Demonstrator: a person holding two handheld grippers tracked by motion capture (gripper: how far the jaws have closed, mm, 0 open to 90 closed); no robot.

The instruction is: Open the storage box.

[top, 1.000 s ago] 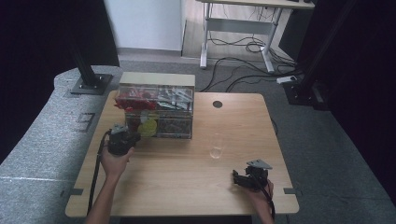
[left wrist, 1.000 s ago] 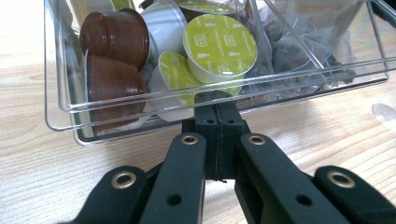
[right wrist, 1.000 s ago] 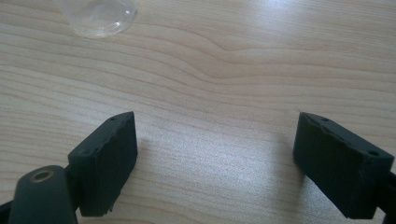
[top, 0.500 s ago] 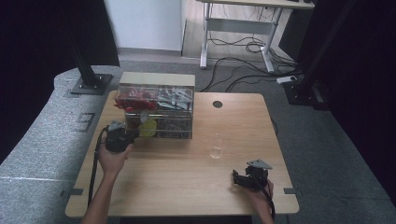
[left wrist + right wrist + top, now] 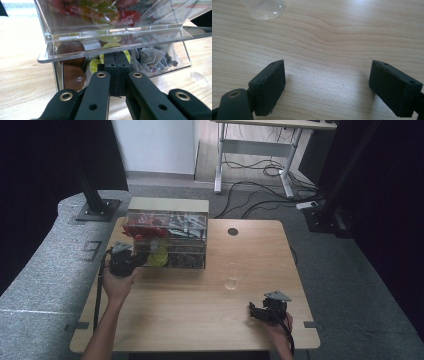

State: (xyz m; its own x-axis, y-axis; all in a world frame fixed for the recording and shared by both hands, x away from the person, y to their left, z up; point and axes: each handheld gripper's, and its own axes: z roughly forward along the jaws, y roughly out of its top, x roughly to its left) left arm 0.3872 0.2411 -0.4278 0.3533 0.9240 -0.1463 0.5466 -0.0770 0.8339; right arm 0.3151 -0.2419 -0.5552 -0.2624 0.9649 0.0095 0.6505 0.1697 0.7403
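A clear plastic organiser box [image 5: 167, 240] stands at the table's back left, with red packets above and pods and sachets below. My left gripper [image 5: 142, 257] is at its lower left front. In the left gripper view the left gripper [image 5: 116, 58] is shut with nothing between its pads, and its tip sits just under the edge of a clear hinged flap [image 5: 125, 37] that stands raised. Behind the flap lie yellow-green pods [image 5: 93, 66], brown pods [image 5: 72, 75] and grey sachets [image 5: 152, 58]. My right gripper [image 5: 255, 312] rests open near the front right edge, and the right gripper [image 5: 328, 70] shows bare wood between its jaws.
A clear glass [image 5: 231, 276] stands on the wooden table [image 5: 190, 320] between the box and the right gripper; its base [image 5: 264, 7] appears ahead of the right jaws. A round cable hole [image 5: 233, 231] is at the table's back edge.
My left gripper has risen a little at the box's front, staying shut. The right gripper has kept still.
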